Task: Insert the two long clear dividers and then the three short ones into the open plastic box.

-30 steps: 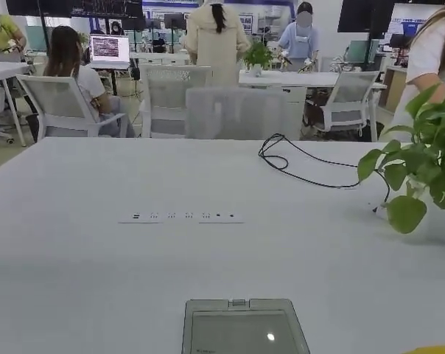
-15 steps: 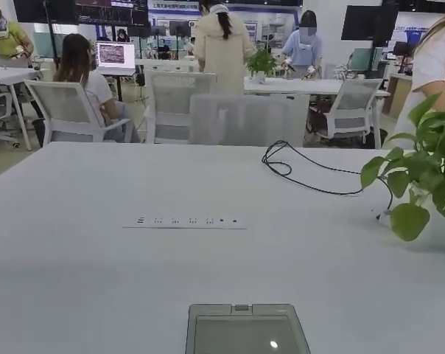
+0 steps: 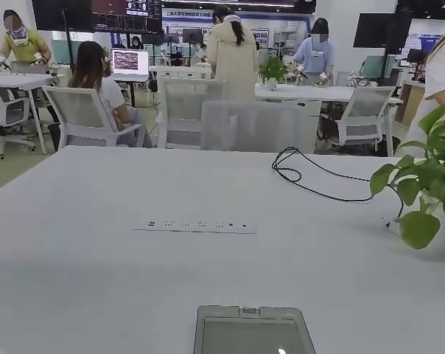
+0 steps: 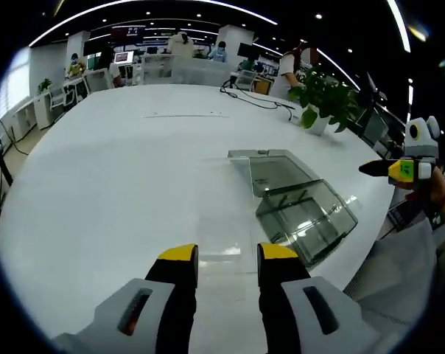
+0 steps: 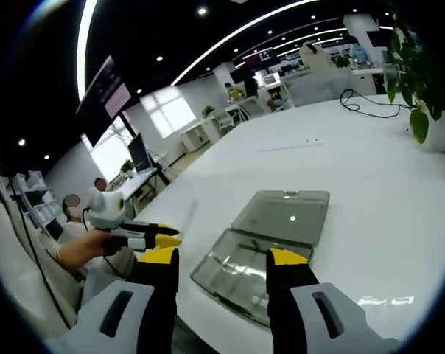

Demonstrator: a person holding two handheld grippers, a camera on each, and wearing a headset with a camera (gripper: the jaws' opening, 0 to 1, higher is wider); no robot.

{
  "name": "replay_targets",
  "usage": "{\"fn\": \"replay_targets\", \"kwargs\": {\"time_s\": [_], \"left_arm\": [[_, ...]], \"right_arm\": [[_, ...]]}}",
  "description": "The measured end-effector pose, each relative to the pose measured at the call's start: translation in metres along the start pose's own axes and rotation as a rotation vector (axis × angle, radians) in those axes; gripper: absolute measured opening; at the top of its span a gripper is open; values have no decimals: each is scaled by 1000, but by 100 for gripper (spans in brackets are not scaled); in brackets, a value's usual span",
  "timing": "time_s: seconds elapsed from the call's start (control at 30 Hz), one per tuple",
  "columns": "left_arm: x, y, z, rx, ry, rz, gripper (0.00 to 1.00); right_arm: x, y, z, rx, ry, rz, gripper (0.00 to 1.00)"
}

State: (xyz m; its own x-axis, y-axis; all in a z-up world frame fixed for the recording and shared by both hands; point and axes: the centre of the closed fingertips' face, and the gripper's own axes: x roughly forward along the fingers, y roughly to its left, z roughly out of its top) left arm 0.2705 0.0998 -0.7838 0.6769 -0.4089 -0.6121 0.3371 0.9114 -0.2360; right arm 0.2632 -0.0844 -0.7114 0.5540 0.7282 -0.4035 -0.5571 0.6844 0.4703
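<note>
While both grippers hover at the near edge of the white table [image 3: 97, 258], the open plastic box [image 4: 307, 215] sits between them.
The left gripper [image 4: 221, 254] has its jaws spread with nothing in them. Just ahead at twelve o'clock a faint clear piece [image 4: 222, 228] lies flat, too dim to name. The box is at two o'clock from it, its lid [image 3: 253, 332] laid flat back. The right gripper [image 5: 221, 258], jaws likewise apart and empty, faces the box at twelve o'clock. A potted plant [image 3: 421, 192] stands far right, with a black cable [image 3: 311, 177] beside it.
</note>
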Motion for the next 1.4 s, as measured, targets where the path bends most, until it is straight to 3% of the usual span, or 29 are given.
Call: {"fn": "replay_targets", "kwargs": {"time_s": [0.1, 0.23, 0.53, 0.73, 1.1, 1.4], "left_arm": [[2, -10, 3, 15, -33, -15, 30], [2, -26, 11, 21, -96, -54, 30], [-1, -56, 23, 40, -180, -105, 30], [-4, -70, 25, 81, -196, -133, 30], [-9, -88, 30, 73, -231, -175, 30], [-13, -102, 34, 45, -251, -222, 30]], "right_arm": [[7, 2, 0, 8, -20, -13, 48], [17, 4, 3, 80, -65, -18, 44], [37, 21, 4, 121, -99, 3, 37], [50, 31, 2, 153, -106, 22, 33], [65, 46, 0, 179, -125, 65, 27], [69, 53, 1, 154, -144, 72, 18]]}}
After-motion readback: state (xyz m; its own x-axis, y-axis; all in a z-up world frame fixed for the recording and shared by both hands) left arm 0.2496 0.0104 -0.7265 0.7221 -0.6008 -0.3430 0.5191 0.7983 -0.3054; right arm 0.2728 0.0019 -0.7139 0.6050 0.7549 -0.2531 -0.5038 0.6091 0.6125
